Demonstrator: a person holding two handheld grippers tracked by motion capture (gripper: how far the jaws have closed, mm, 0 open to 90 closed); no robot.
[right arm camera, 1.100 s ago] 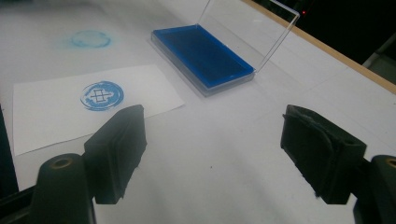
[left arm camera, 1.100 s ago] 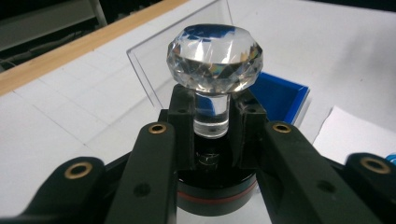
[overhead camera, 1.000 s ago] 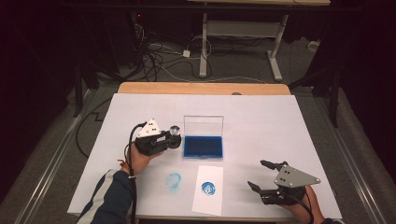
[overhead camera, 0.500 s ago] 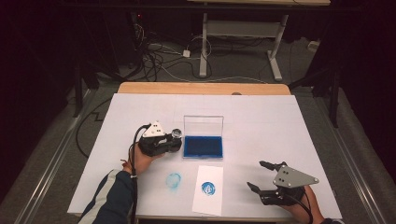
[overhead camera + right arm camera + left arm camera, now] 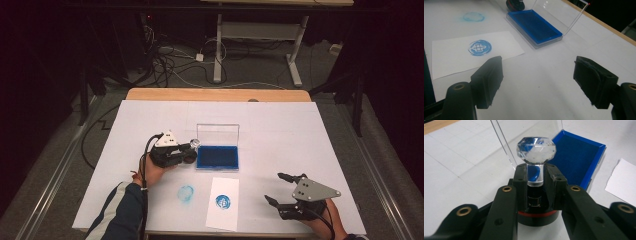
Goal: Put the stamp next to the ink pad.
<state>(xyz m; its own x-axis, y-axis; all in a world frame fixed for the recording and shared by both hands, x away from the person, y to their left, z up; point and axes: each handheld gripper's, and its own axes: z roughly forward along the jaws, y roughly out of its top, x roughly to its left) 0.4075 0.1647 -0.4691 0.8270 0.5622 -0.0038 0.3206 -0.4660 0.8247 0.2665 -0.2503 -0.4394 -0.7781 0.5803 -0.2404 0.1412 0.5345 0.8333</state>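
While my left tool (image 5: pixel 535 195) was clenched on the clear stem of a stamp (image 5: pixel 536 162) with a faceted crystal knob, the stamp's black base appeared to rest on the white surface (image 5: pixel 300 135) just beside the open blue ink pad (image 5: pixel 218 157), and my right tool (image 5: pixel 544 80) hung released and empty near the printed paper slip (image 5: pixel 223 202). I judged that the smooth stem could slide or tilt between the jaws if I lifted quickly, dropping the inked face onto the surface, which already carried one stray blue smudge (image 5: pixel 186 193). I also judged that a sideways swing could knock the pad's upright clear lid (image 5: pixel 218 134).
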